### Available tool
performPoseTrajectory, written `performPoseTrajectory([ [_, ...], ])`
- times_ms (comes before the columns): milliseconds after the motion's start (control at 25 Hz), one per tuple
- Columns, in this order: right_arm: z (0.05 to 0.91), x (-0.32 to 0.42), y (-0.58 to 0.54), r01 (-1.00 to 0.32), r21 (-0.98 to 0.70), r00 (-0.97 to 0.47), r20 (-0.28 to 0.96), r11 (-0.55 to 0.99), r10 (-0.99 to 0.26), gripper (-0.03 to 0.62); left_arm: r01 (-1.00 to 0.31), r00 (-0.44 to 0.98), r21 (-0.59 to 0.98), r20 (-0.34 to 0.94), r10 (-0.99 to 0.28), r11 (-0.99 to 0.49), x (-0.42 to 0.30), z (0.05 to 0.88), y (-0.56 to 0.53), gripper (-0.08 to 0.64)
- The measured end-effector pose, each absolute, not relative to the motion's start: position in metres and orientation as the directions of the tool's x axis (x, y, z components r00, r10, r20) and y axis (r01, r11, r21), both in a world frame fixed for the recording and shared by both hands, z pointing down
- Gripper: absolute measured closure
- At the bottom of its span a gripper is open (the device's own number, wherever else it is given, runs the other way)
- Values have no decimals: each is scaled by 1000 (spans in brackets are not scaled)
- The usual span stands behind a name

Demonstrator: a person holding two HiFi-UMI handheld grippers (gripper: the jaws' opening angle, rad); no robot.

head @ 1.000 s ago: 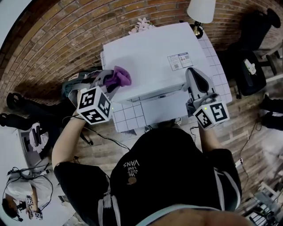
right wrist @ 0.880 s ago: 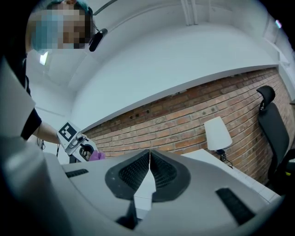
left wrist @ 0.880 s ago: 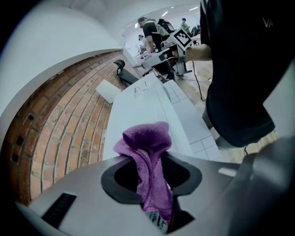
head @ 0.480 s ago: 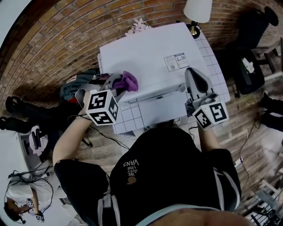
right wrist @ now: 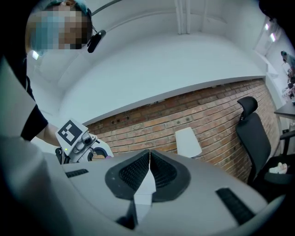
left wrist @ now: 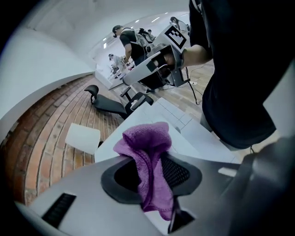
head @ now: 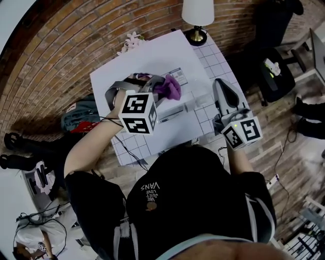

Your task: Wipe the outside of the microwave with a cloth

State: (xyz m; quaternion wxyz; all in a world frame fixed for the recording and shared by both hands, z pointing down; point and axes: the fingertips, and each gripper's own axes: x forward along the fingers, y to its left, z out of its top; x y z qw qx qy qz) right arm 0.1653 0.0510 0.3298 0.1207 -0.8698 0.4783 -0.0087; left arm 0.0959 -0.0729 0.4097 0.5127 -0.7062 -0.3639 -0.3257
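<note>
While the left gripper (head: 161,90) pinches the one purple cloth (head: 171,87) between its fingers at the front right corner of the top of the single microwave (head: 132,63), the wipe probably goes best in flat, overlapping strokes out to every edge. The right gripper (head: 221,87), second of two, hangs by the right edge of the tabletop (head: 217,57), fingers pressed together on nothing; one lamp (head: 197,14) stands at its back edge.

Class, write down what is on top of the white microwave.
A purple cloth, shut in the left gripper, sits at the microwave's top front edge beside a printed label. The patch beneath cloth and gripper is covered.
</note>
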Motion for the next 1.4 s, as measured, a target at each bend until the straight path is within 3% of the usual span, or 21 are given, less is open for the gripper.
performPoseTrajectory([
  [240,334,191,87,-807,-221,576,-90,-548,-812,592,853,521,-502,815,254,-140,151,408,-6,430],
  [480,334,203,103,-799,-220,587,-80,-560,-806,592,842,538,-514,776,329,-164,180,401,36,430],
  [640,330,196,99,-811,-224,570,-92,-541,-816,592,822,569,-504,715,406,-264,182,388,37,430],
  [840,319,157,53,-881,-229,448,-131,-413,-884,592,762,646,-446,564,514,-469,158,352,4,430],
  [1400,311,28,-100,-966,-194,195,-120,-170,-973,592,360,912,-329,320,256,-873,-32,326,-209,430],
])
